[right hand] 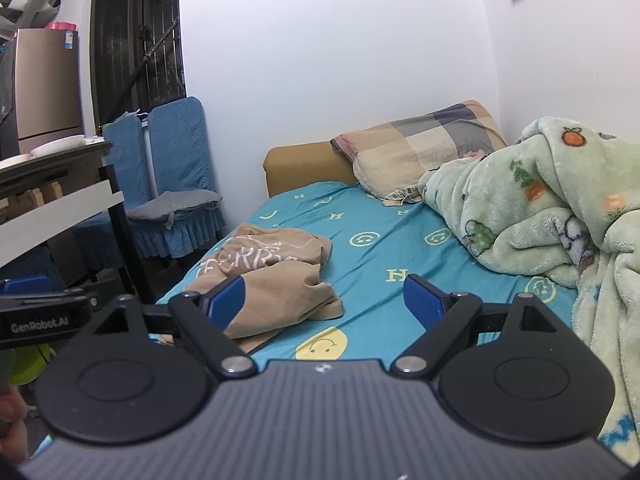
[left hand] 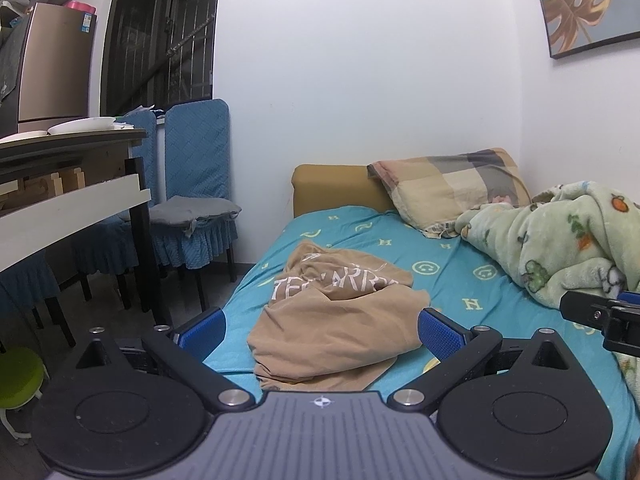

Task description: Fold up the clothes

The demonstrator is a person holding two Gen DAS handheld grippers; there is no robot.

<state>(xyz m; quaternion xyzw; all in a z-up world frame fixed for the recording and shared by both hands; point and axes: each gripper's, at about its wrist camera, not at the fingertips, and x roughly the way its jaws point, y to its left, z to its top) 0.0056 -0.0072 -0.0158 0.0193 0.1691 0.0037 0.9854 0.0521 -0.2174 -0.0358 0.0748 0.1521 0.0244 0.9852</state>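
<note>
While the crumpled tan shirt (left hand: pixel 336 320) lies unfolded, left gripper (left hand: pixel 322 326) and right gripper (right hand: pixel 326 304) wide, empty.

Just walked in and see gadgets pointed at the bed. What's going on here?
A person holds a gripper in each hand over the bed, about to fold clothes. The tan shirt lies crumpled on the teal sheet, untouched. The left gripper and right gripper both have open jaws and hold nothing. A green blanket and a pillow lie farther back.

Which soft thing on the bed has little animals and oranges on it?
The fluffy green blanket, bunched up at the right side of the bed. The pillow is checked, and the tan shirt has only white letters.
</note>
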